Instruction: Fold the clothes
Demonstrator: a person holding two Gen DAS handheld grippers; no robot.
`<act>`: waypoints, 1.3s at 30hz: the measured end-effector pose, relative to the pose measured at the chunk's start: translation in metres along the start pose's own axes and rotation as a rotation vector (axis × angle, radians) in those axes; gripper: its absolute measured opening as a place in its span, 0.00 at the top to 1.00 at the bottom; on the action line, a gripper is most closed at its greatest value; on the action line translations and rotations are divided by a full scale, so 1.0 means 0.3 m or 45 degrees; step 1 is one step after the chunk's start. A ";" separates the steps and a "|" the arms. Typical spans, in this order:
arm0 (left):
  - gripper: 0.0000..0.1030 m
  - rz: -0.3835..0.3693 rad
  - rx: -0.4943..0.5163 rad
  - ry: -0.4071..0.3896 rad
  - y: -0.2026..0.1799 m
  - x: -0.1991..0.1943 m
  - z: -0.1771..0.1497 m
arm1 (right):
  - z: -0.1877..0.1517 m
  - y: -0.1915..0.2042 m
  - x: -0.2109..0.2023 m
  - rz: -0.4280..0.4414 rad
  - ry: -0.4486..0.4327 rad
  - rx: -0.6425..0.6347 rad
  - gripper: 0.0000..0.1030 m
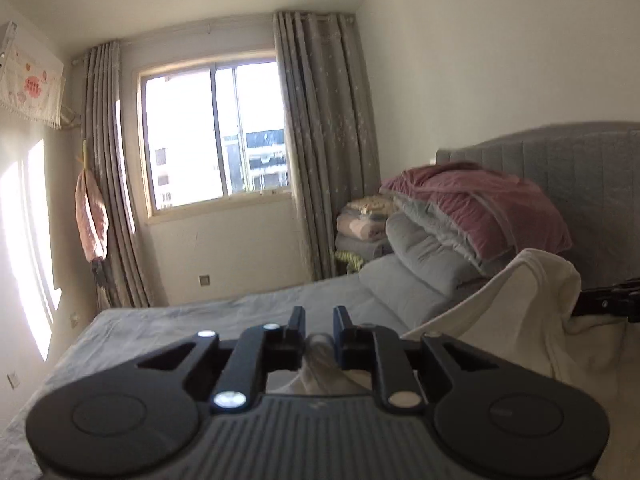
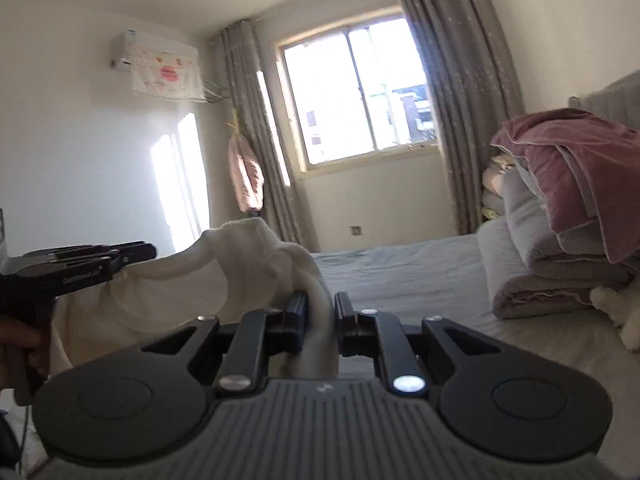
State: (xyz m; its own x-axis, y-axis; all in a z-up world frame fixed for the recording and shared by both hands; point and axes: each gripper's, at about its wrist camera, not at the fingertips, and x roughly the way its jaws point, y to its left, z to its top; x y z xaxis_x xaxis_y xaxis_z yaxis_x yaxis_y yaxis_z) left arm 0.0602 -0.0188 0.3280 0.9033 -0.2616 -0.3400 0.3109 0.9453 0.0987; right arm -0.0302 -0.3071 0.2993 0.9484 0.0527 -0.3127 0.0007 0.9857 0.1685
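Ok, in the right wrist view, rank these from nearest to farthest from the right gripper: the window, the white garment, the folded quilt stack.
1. white garment: pinched in the right gripper, draping left toward the left gripper.
2. folded quilt stack: on the bed, to the right.
3. window: far wall, straight ahead.

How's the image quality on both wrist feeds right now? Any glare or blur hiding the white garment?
Left wrist view: the window and sun patch on the wall blow out; the white garment reads clearly, though the cloth inside the left tool is soft. Right wrist view: the same glare, slight blur overall, fisheye bending the curtains; the garment in the right tool stays visible.
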 end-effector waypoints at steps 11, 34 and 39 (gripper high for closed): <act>0.55 -0.282 0.065 0.367 -0.178 0.184 -0.677 | -0.579 -0.064 0.166 0.069 0.518 0.007 0.31; 0.96 0.508 -0.979 0.195 0.541 0.098 -0.684 | -0.551 -0.607 0.016 -0.396 0.031 0.929 0.85; 0.76 0.447 -0.969 0.487 0.516 0.072 -0.853 | -0.594 -0.592 0.074 -0.454 0.328 0.699 0.68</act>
State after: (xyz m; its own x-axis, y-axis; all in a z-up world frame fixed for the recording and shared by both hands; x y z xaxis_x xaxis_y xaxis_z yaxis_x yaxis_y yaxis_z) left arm 0.0521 0.1716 0.0968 0.7077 0.0186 -0.7063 -0.3630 0.8672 -0.3409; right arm -0.0657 -0.4525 0.0958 0.7552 -0.1560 -0.6366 0.5223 0.7301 0.4407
